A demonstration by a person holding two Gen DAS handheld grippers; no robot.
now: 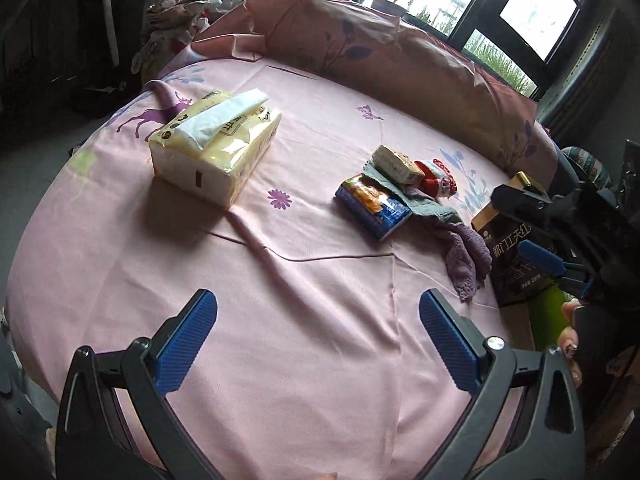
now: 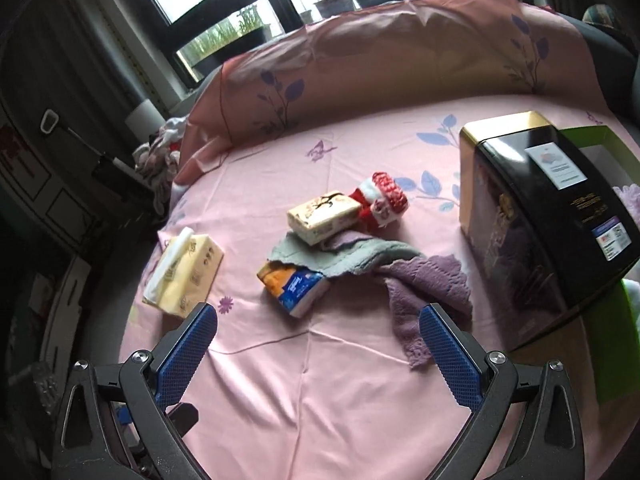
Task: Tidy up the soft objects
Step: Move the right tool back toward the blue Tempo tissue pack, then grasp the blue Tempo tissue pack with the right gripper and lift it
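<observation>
A large yellow tissue pack (image 1: 216,148) (image 2: 184,276) lies on the pink sheet at the left. In the middle is a pile: a blue-orange tissue pack (image 1: 374,206) (image 2: 294,284), a grey cloth (image 1: 424,202) (image 2: 352,258), a purple knitted cloth (image 1: 466,256) (image 2: 428,296), a small cream tissue pack (image 1: 396,164) (image 2: 324,216) and a red-white knitted toy (image 1: 438,176) (image 2: 384,198). My left gripper (image 1: 318,312) is open and empty above bare sheet. My right gripper (image 2: 318,324) is open and empty just short of the pile; it also shows in the left wrist view (image 1: 560,268).
A black and gold box (image 2: 548,208) (image 1: 512,264) stands at the right on a green container (image 2: 616,312). A long pink pillow (image 1: 400,60) (image 2: 380,60) lines the bed's far edge. Loose clothes (image 2: 160,160) lie off the bed's corner. Windows are behind.
</observation>
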